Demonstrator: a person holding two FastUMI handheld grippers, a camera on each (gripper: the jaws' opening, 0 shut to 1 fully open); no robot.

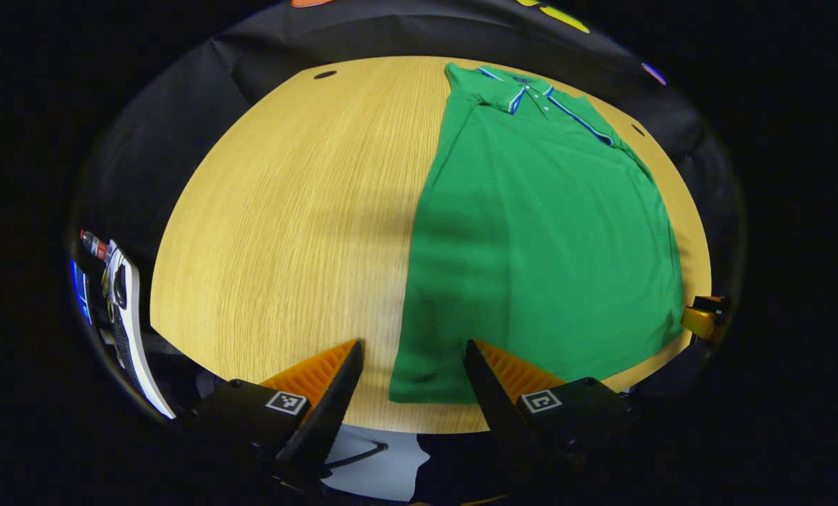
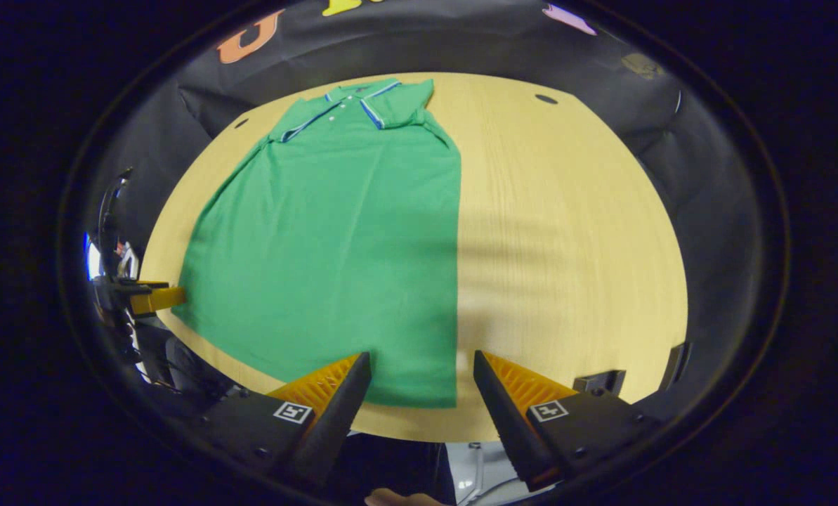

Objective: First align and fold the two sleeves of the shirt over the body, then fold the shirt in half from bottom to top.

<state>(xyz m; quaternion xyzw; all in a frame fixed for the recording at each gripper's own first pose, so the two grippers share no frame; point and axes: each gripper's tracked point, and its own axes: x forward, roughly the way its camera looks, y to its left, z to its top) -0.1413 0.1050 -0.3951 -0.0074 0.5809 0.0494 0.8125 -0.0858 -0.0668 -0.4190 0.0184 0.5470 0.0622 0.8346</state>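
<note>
A green polo shirt (image 1: 538,239) with blue-and-white trim lies flat on the wooden table (image 1: 285,232), collar at the far end, hem toward me. Both sleeves lie folded in, so the body (image 2: 341,239) reads as one long rectangle. My left gripper (image 1: 413,360) is open just above the hem's left corner, nothing between its fingers. My right gripper (image 2: 422,369) is open over the hem's right corner, also empty. The right gripper (image 1: 701,318) shows at the shirt's far side in the left gripper view, and the left gripper (image 2: 150,298) at the shirt's left edge in the right gripper view.
The table's near edge runs just below the hem. Small dark holes (image 1: 324,74) sit near the table's far edge. A shoe (image 1: 127,316) shows on the floor at left. Bare wood (image 2: 566,239) spreads beside the shirt.
</note>
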